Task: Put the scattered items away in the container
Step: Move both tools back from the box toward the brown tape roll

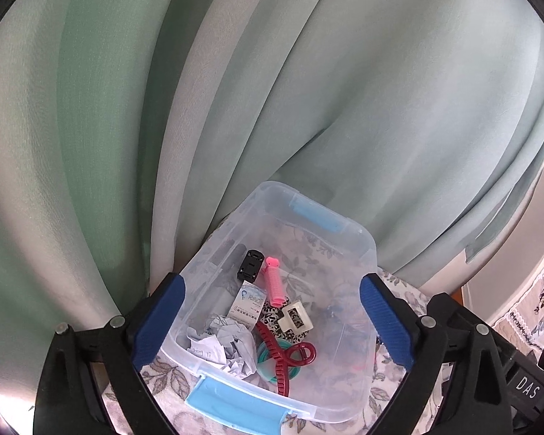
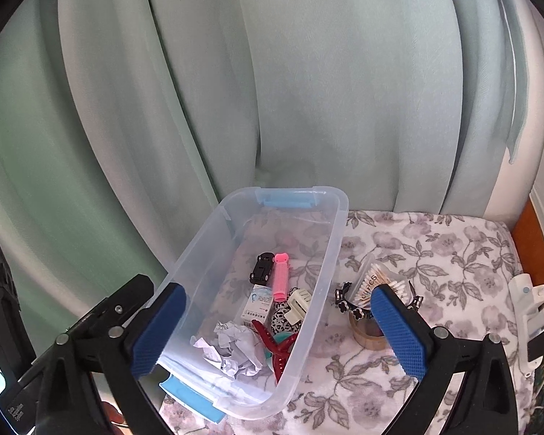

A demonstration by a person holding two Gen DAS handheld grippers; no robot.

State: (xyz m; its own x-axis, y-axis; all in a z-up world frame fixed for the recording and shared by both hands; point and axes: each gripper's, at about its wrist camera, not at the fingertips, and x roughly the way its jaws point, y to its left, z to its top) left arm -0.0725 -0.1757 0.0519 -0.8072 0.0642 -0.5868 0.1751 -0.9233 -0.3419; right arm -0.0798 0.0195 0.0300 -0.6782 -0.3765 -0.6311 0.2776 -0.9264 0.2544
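Left gripper (image 1: pixel 272 322): jaws spread wide, nothing gripped; the clear container (image 1: pixel 359 239) lies between and beyond its blue fingers (image 1: pixel 159 319).
Right gripper (image 2: pixel 283 326): jaws wide, empty.
Container contents: crumpled paper (image 2: pixel 235 348) nearest the fingers, red claw clip (image 1: pixel 290 355), pink roller (image 2: pixel 281 277) farther out.
Outside: cotton swabs (image 2: pixel 371 281) and tape roll (image 2: pixel 366 330) by the right finger.

The container (image 2: pixel 257 290) sits on the bench (image 2: pixel 435 253), with the curtain (image 2: pixel 308 90) behind it at 12 o'clock. Inside lie a hair roller (image 2: pixel 280 277), crumpled paper (image 2: pixel 235 348) and a claw clip (image 2: pixel 275 344). At its 3 o'clock, outside, lie the cotton swab box (image 2: pixel 371 279) and the tape roll (image 2: pixel 366 330).
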